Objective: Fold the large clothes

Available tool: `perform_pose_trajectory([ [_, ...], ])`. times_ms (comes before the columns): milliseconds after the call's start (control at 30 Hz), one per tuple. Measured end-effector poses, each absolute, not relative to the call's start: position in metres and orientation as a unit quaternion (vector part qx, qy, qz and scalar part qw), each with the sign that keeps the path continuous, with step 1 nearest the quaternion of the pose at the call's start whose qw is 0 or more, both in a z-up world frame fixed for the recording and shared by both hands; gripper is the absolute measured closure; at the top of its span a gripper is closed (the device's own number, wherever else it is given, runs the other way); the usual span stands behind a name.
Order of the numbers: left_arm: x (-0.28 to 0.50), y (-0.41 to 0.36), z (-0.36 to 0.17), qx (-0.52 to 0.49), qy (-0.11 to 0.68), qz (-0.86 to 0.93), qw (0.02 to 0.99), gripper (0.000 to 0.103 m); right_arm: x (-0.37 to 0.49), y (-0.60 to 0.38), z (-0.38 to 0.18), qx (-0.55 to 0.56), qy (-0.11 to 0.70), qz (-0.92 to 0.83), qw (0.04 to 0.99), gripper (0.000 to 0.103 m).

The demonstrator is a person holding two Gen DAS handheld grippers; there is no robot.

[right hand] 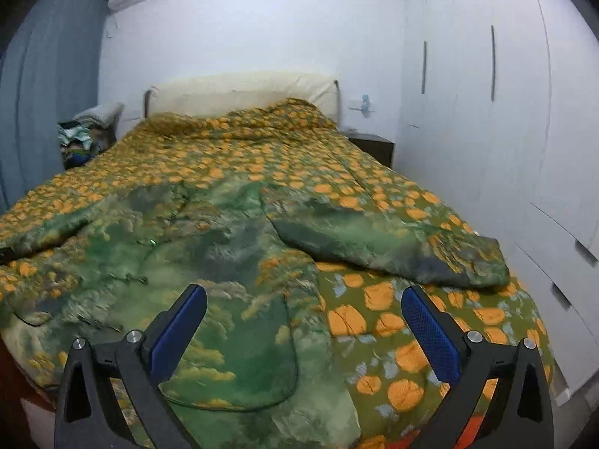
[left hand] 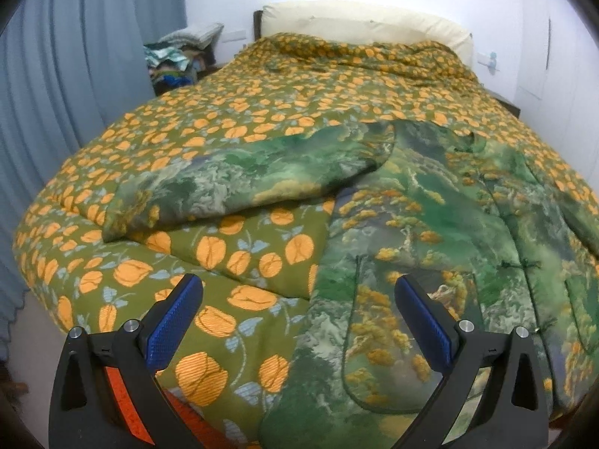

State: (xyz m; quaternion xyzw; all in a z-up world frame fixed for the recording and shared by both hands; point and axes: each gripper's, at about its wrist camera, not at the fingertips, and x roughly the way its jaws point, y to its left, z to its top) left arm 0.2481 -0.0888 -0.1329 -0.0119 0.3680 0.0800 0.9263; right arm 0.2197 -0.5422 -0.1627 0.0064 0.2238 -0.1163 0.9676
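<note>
Between the spread blue fingers of the left gripper and the right gripper, nothing is being held; both are gaping over the near edge of the bed. Beyond them the green jacket is lying flat on the orange-flowered quilt, sleeves spread out to either side. A pinch could be catching quilt along with jacket, since both are soft and similarly patterned, dragging the bedding into the fold.

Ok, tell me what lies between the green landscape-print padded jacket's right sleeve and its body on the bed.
Only bare orange-tulip quilt lies between the outstretched sleeve and the jacket body, seen in the right wrist view.
</note>
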Motion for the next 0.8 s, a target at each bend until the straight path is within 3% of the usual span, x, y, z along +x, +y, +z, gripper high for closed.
perform_pose_trajectory([
  [800, 0.260, -0.111, -0.153, 0.016, 0.388, 0.072, 0.919, 0.001, 0.235, -0.533, -0.171, -0.021, 0.240, -0.101, 0.965, 0.001],
])
